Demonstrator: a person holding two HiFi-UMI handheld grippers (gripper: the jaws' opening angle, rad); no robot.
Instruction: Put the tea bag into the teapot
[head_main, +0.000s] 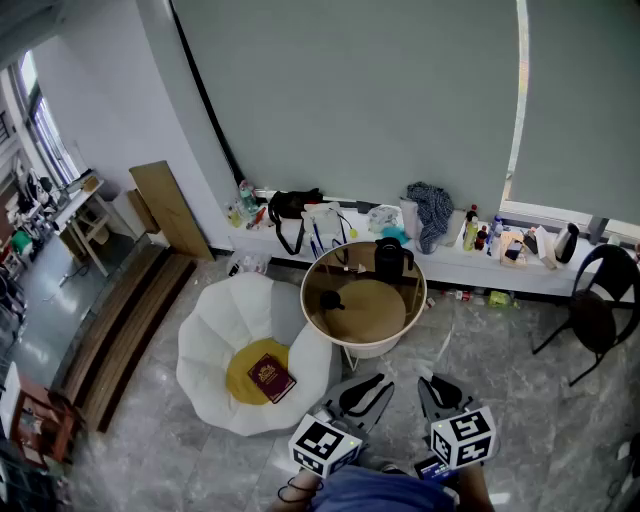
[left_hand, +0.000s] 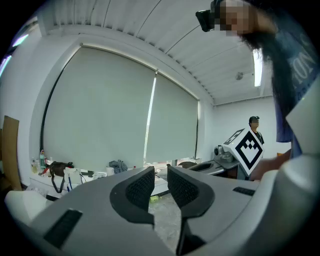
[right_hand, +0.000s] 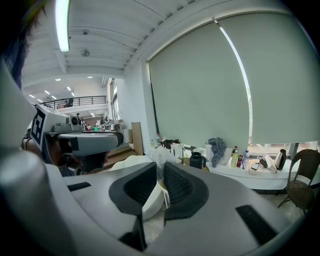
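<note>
A black teapot (head_main: 392, 260) stands at the far edge of a round wooden table (head_main: 372, 318); the right gripper view also catches this teapot (right_hand: 196, 160) in the distance. A small dark object (head_main: 330, 300) lies on the table's left part; I cannot tell what it is, and I cannot pick out a tea bag. My left gripper (head_main: 383, 381) (left_hand: 161, 187) and right gripper (head_main: 424, 382) (right_hand: 160, 187) hang side by side near the front of the table, well short of the teapot. Both have their jaws close together with nothing between them.
A white petal-shaped chair (head_main: 215, 350) with a yellow cushion and a red book (head_main: 270, 377) stands left of the table. A cluttered window ledge (head_main: 450, 262) runs behind it, with a black chair (head_main: 600, 300) at the right. Another person (left_hand: 254, 125) stands far off.
</note>
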